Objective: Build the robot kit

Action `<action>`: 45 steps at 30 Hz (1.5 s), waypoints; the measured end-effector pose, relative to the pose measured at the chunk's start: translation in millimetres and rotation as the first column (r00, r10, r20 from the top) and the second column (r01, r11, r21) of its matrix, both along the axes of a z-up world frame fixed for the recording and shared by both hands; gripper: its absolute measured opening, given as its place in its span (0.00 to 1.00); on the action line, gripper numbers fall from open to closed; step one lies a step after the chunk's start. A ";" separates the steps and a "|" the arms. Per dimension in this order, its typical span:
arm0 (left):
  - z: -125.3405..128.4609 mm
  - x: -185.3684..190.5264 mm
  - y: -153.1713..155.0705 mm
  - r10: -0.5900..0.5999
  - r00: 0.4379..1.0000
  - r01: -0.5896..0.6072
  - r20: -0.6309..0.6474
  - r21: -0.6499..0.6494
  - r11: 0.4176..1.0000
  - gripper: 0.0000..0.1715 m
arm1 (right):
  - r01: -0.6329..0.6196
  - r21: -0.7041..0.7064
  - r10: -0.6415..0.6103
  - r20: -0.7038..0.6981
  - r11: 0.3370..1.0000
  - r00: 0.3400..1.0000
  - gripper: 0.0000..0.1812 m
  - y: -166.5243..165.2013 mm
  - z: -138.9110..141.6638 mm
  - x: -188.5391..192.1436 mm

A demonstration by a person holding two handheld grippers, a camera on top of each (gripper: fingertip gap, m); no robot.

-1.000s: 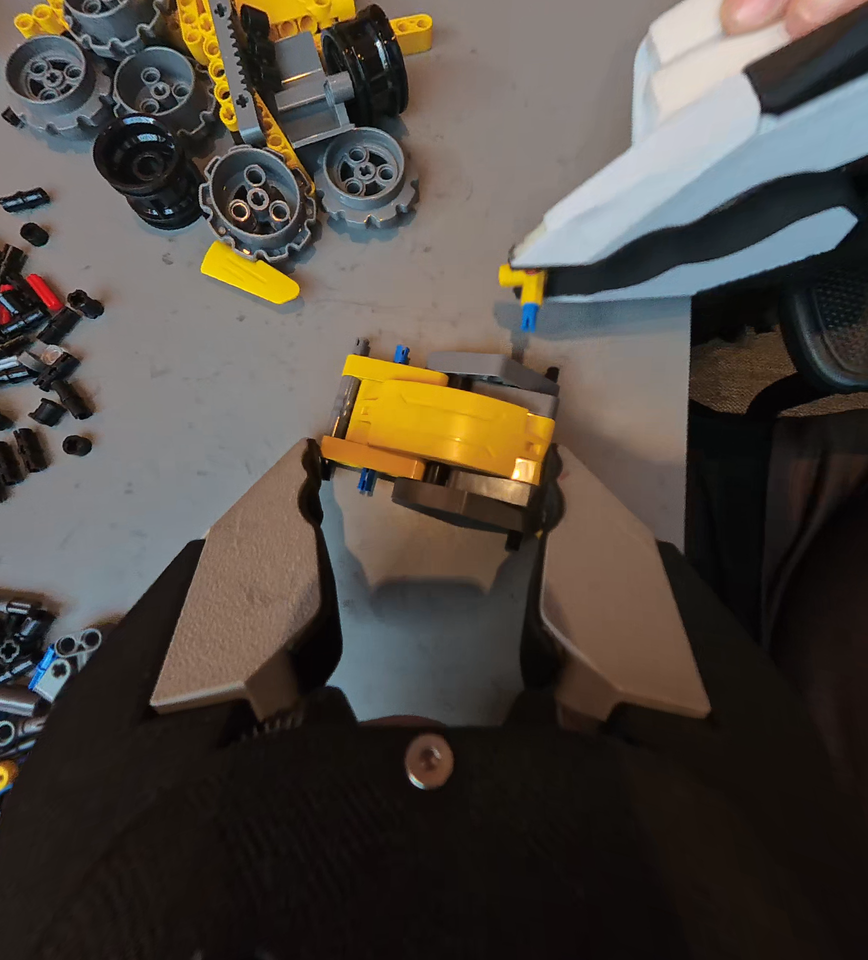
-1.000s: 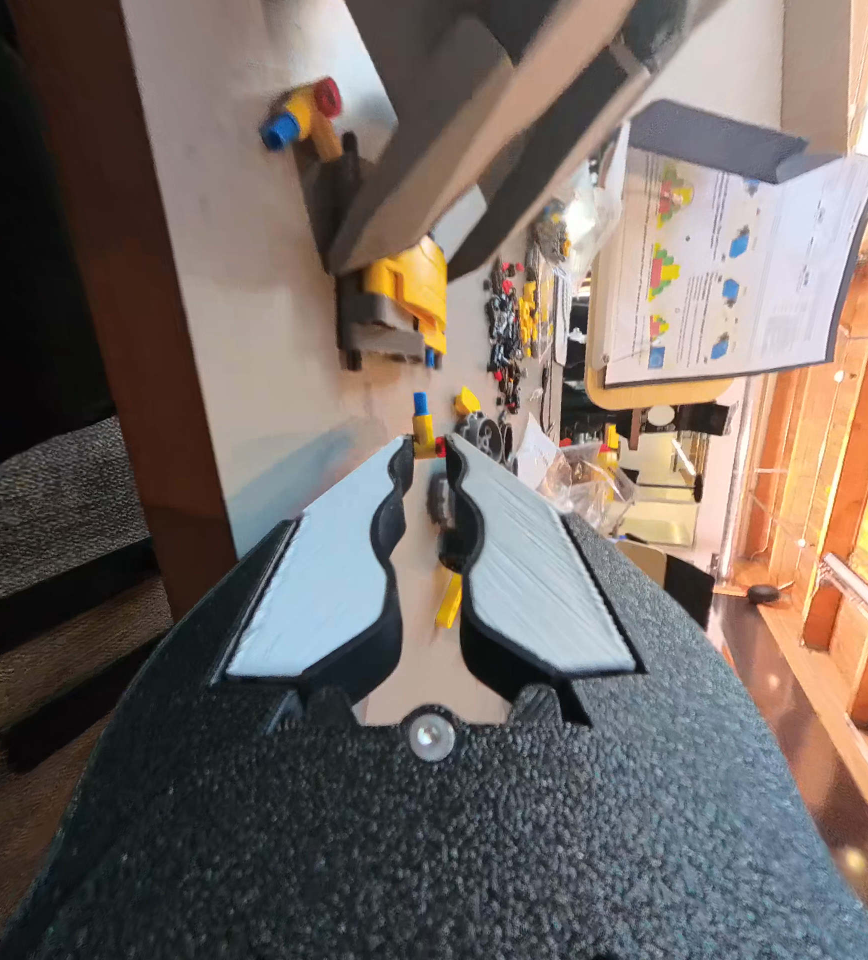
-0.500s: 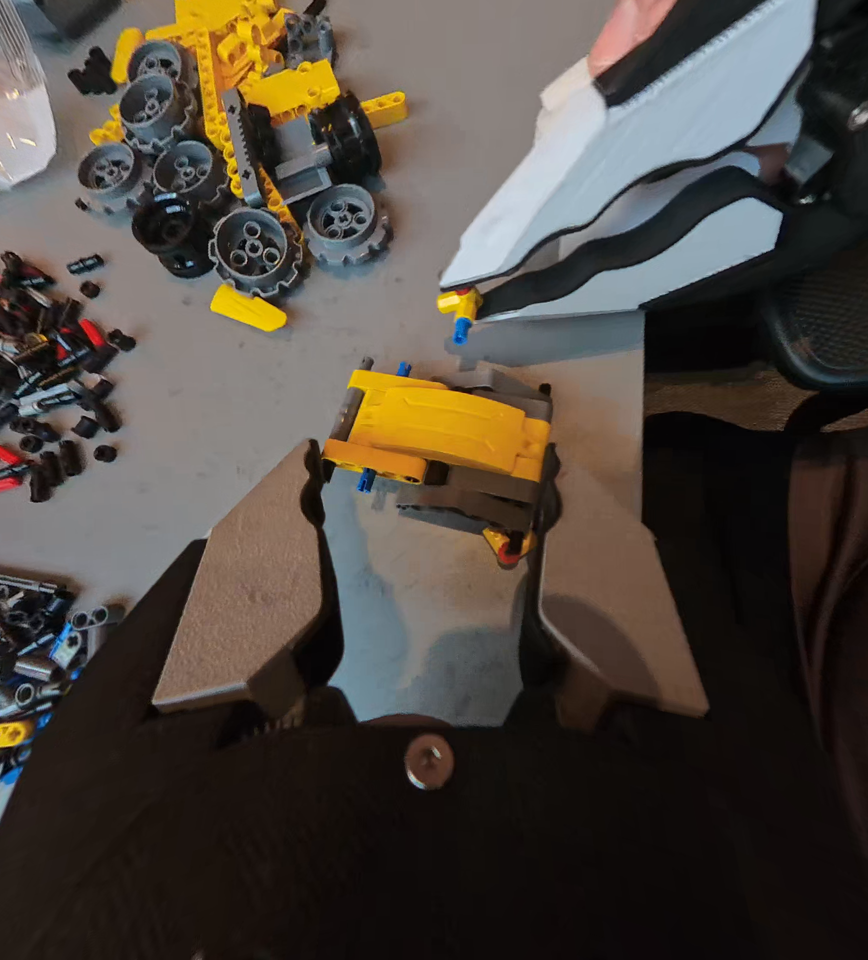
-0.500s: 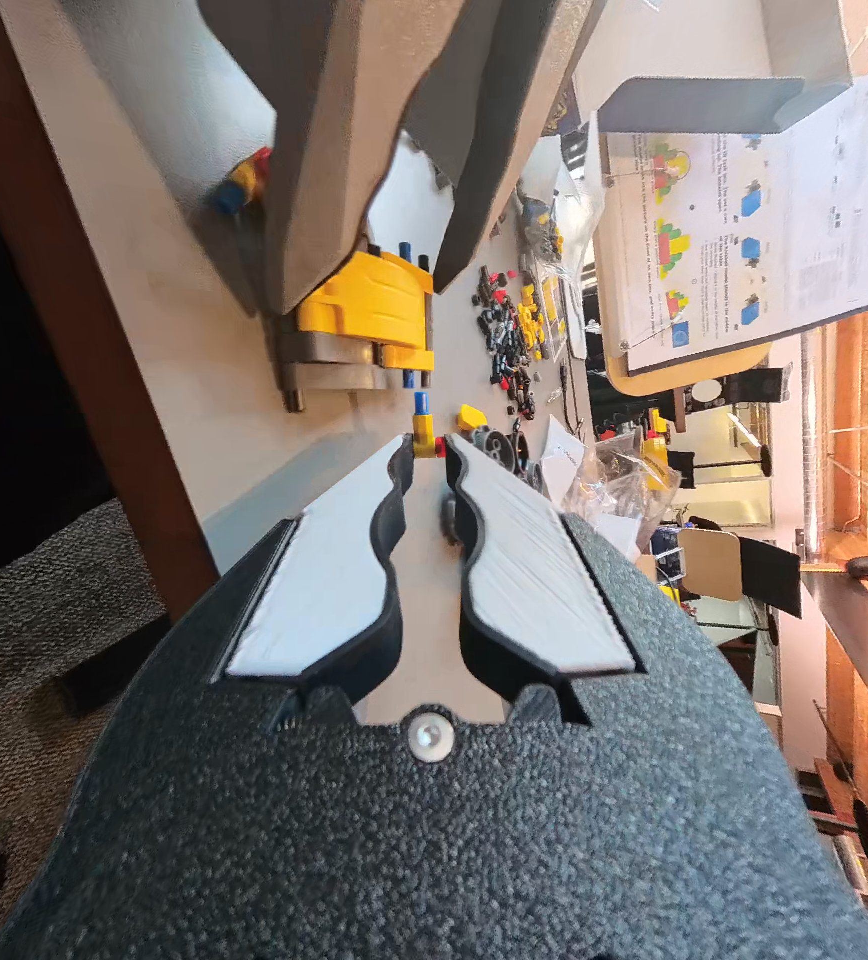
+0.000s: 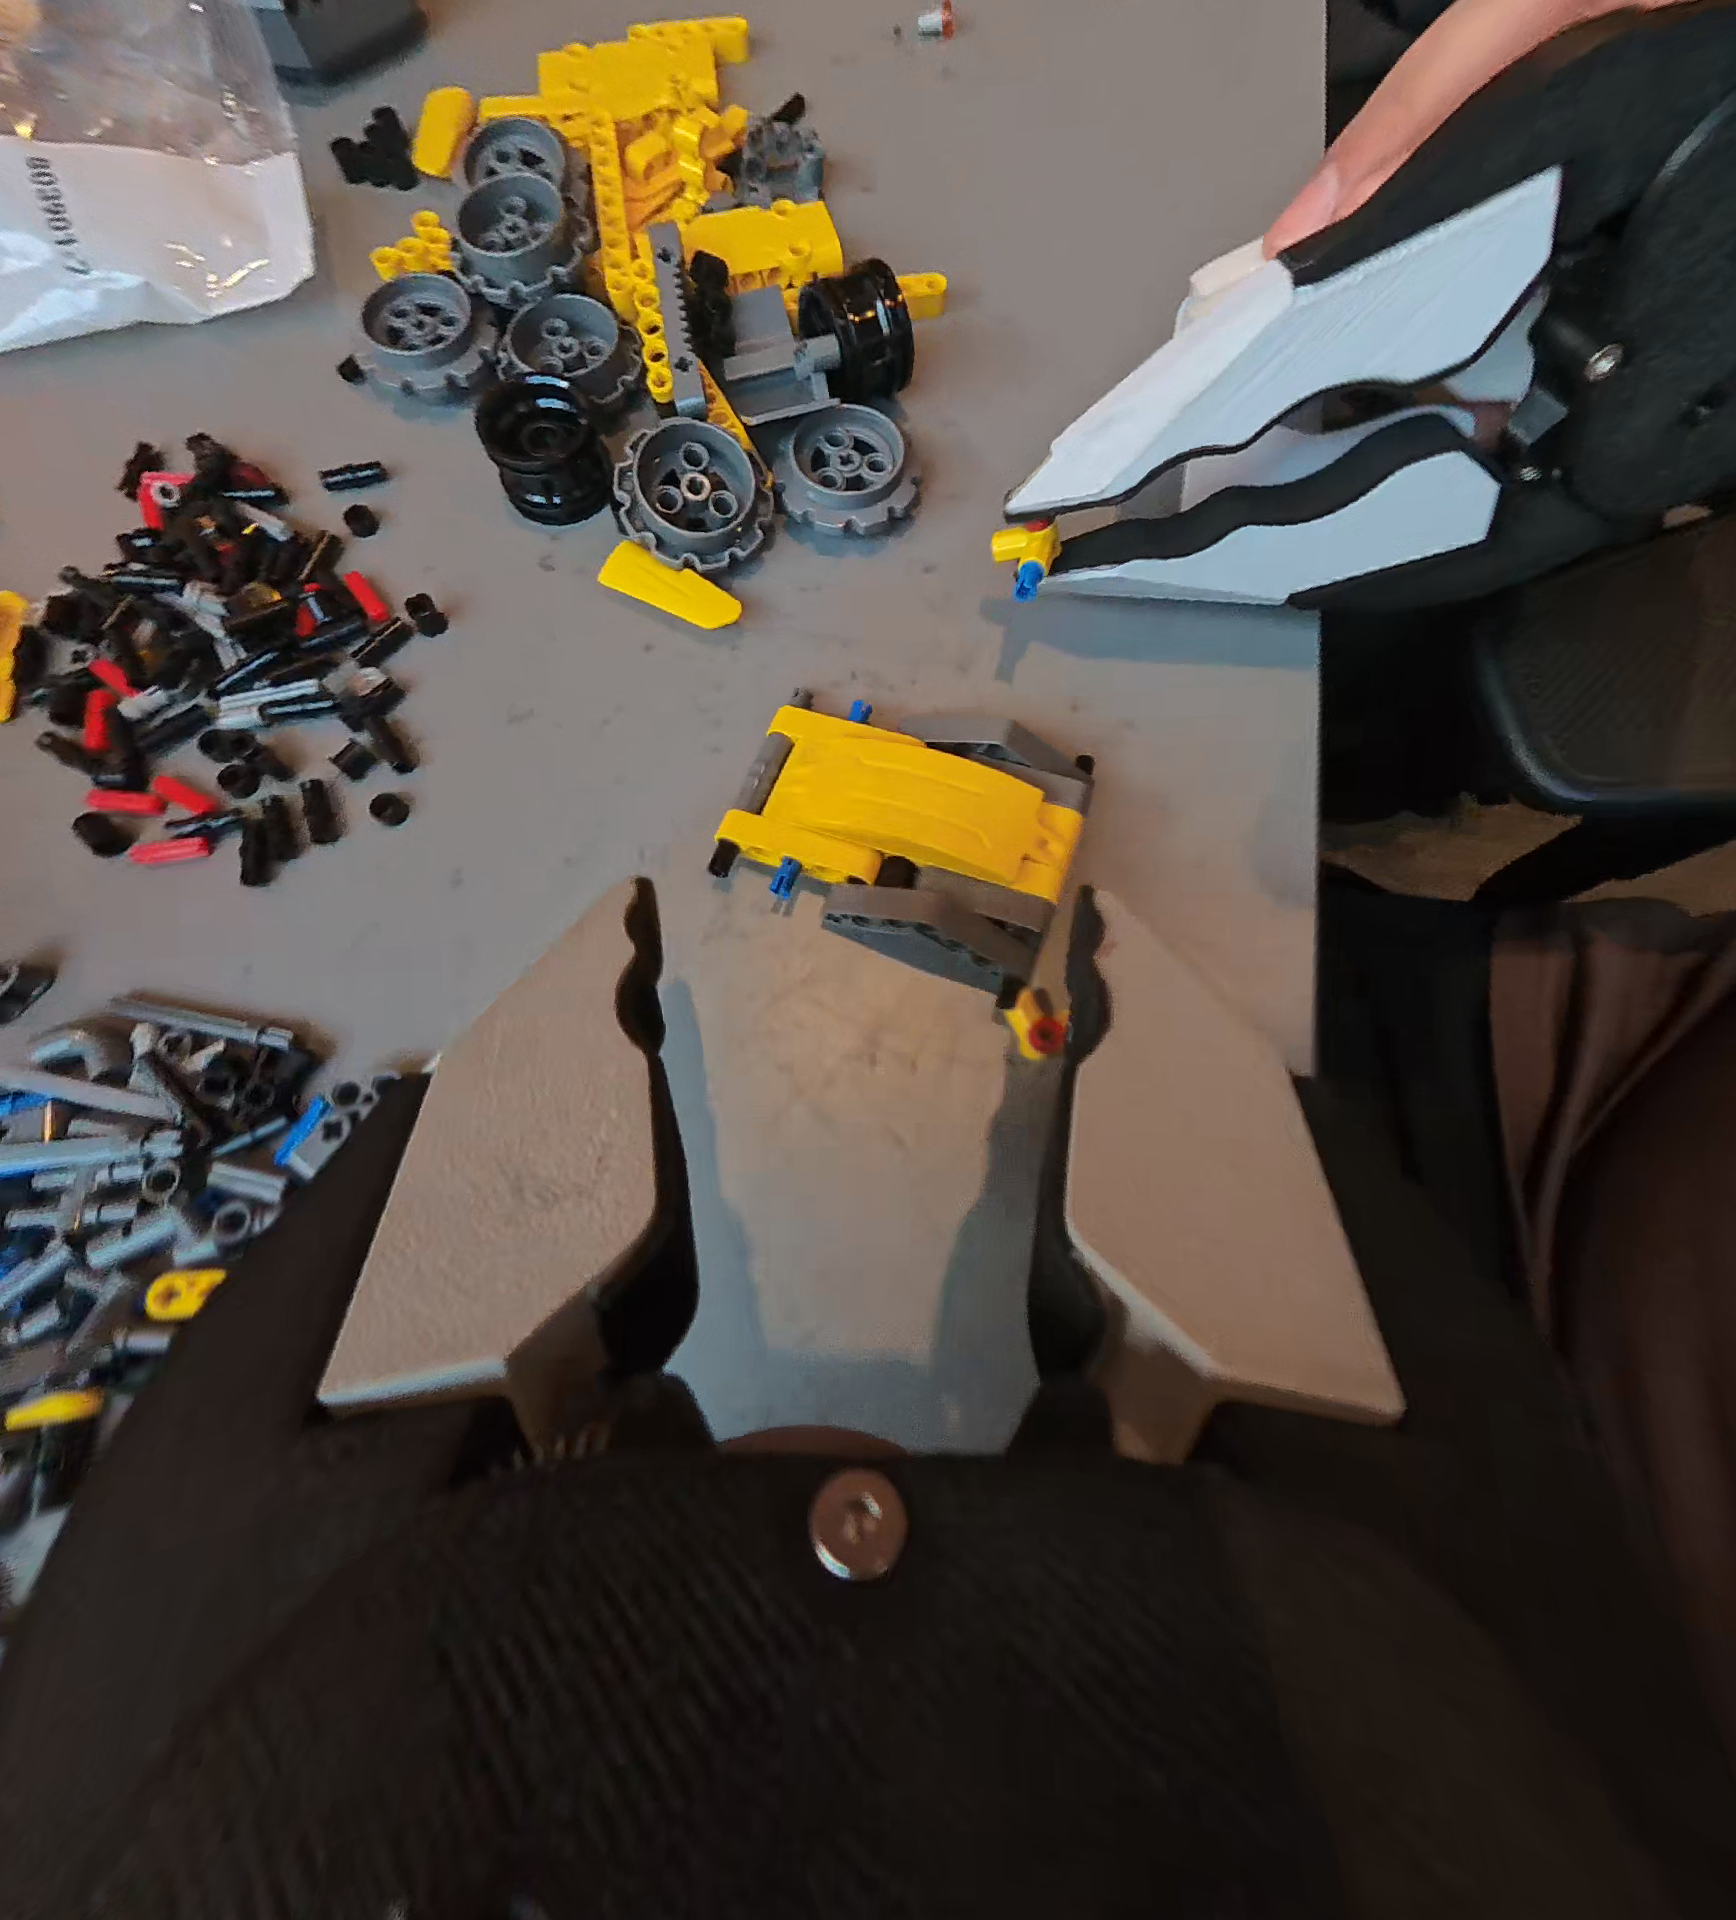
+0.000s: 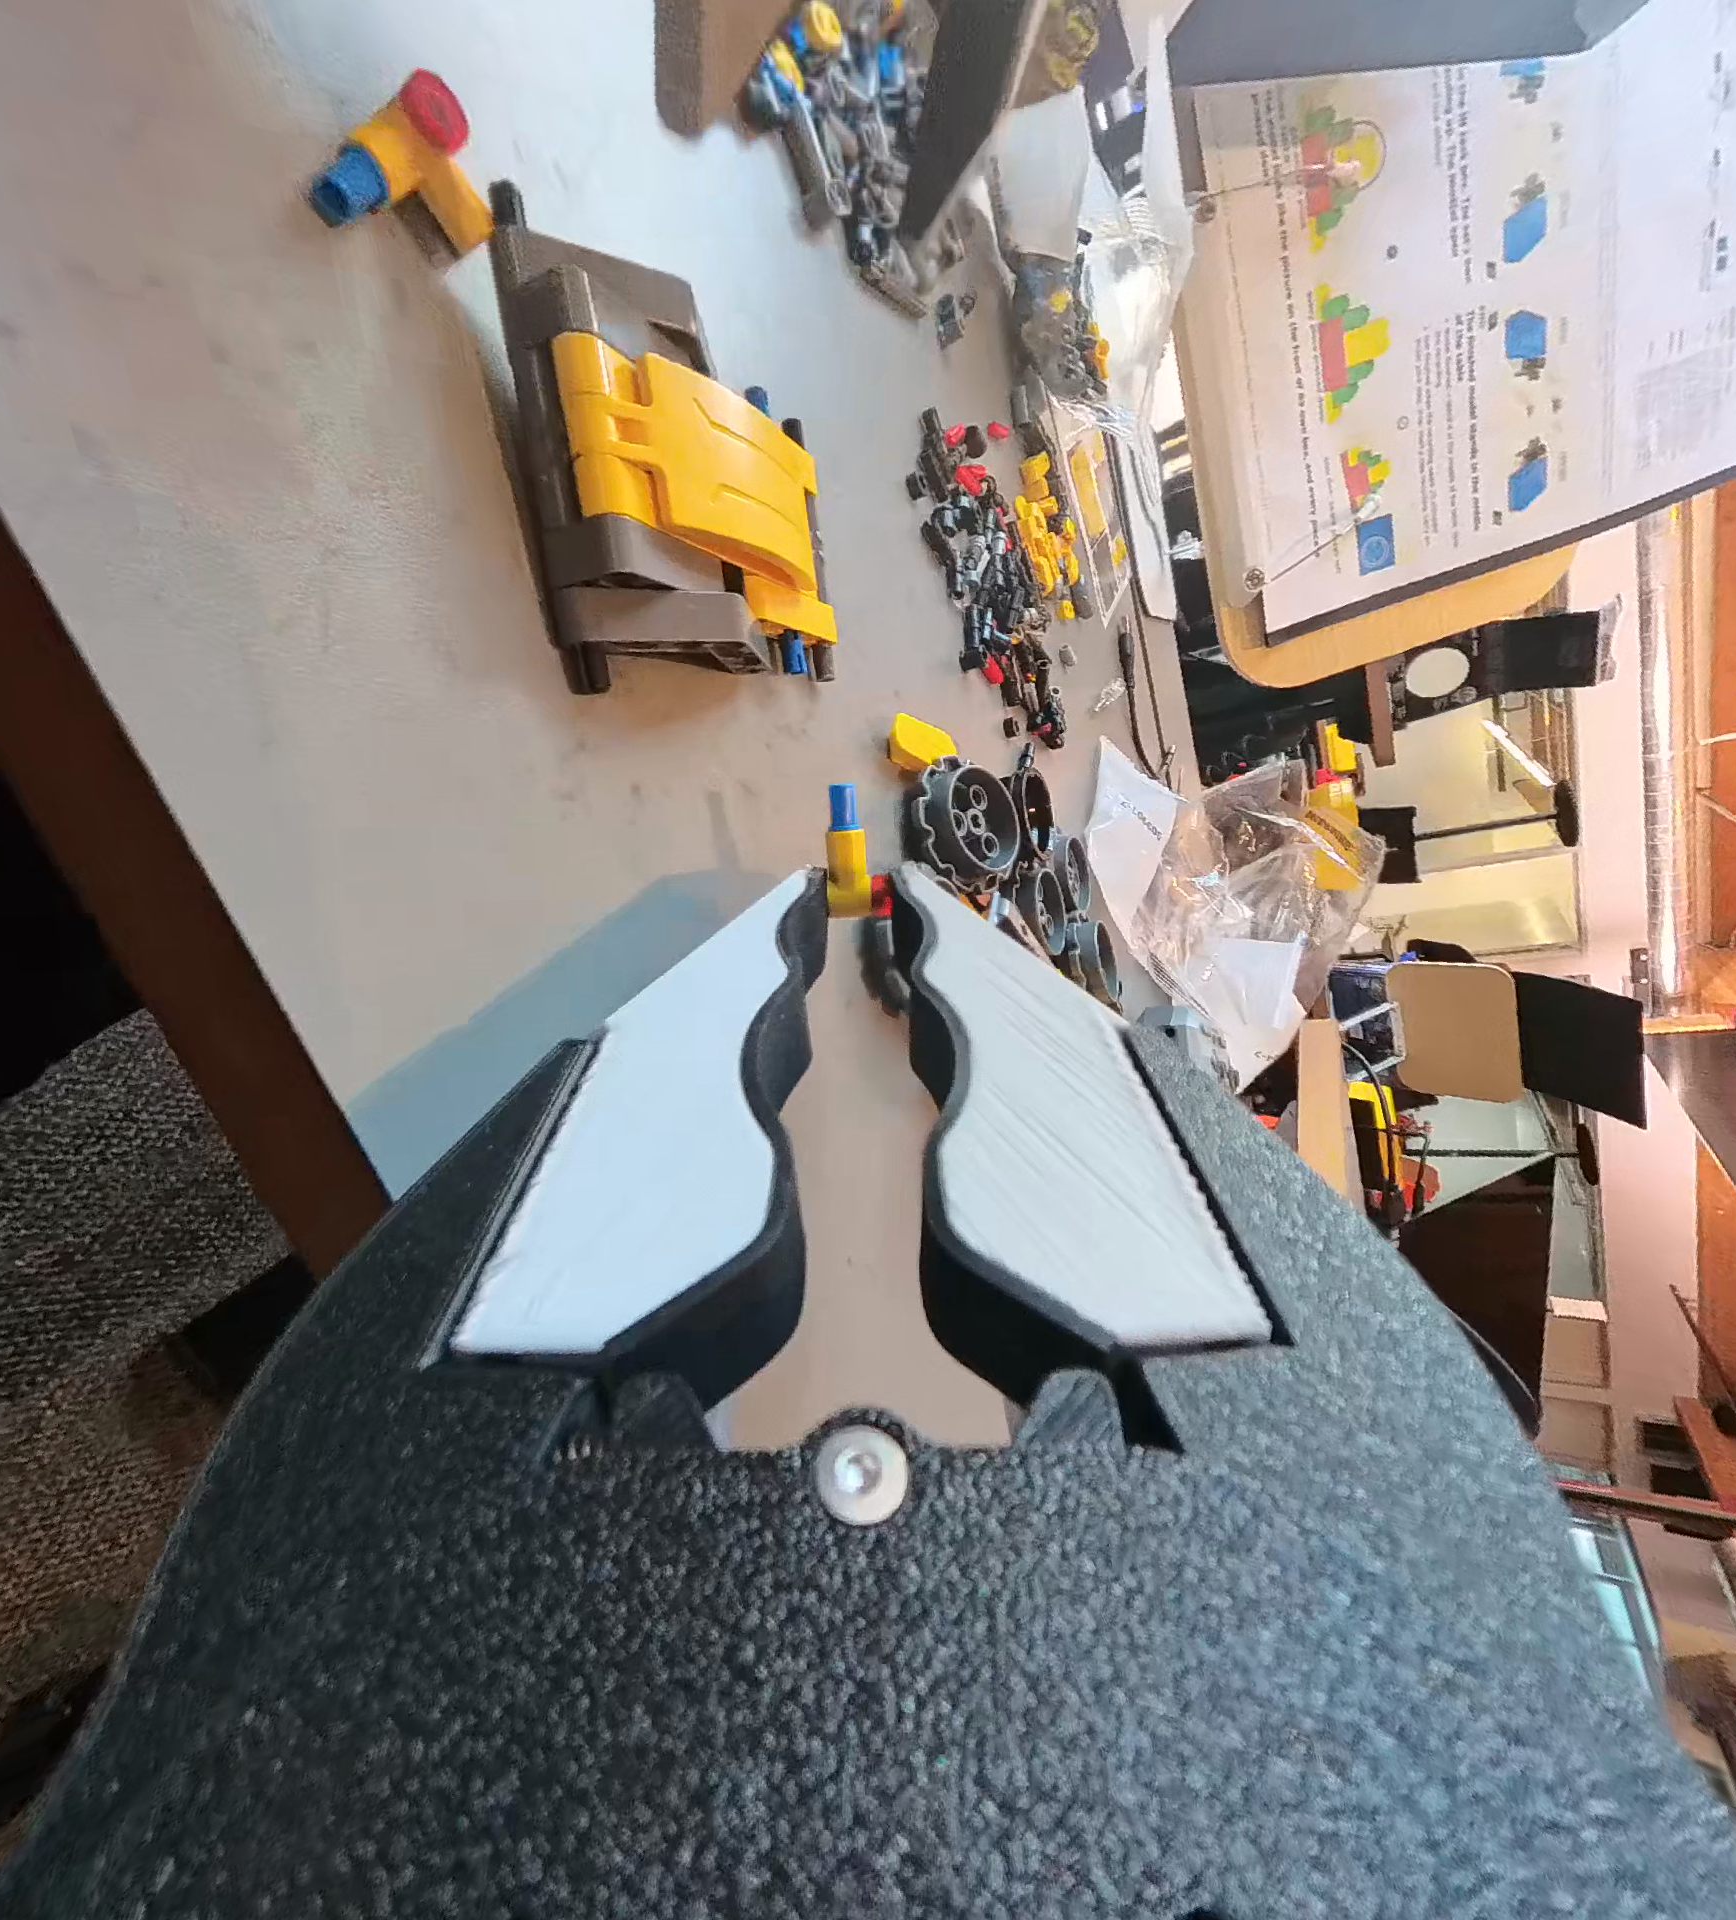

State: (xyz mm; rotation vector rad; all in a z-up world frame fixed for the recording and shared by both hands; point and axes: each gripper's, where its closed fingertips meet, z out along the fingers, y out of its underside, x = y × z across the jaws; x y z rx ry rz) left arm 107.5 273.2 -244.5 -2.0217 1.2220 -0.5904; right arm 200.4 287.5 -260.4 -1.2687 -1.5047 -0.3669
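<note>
A yellow and grey brick assembly lies on the grey table near its right edge. My left gripper is open and empty, its grey fingertips just short of the assembly. A small yellow connector with a red pin sits against the right finger. My right gripper is shut on a small yellow connector with blue and red pins and holds it just above the table. It shows at the upper right of the left wrist view. The assembly lies ahead and left of it.
A pile of grey and black wheels and yellow beams lies at the back. Black and red pins and grey and blue parts lie left. A plastic bag is far left. A printed sheet stands behind. The table edge borders a chair. Some 11 cm of space lies between my two pairs of fingers.
My left gripper has drawn back from the assembly, which was between its fingertips and now lies beyond them. The right gripper still holds its small connector and has moved away to the right.
</note>
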 end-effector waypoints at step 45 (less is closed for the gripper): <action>-17.9 -14.4 -45.3 0.250 0.968 -0.250 0.007 0.105 0.963 0.19 | -0.214 0.003 0.210 -0.208 0.977 0.955 0.06 24.8 28.6 -78.4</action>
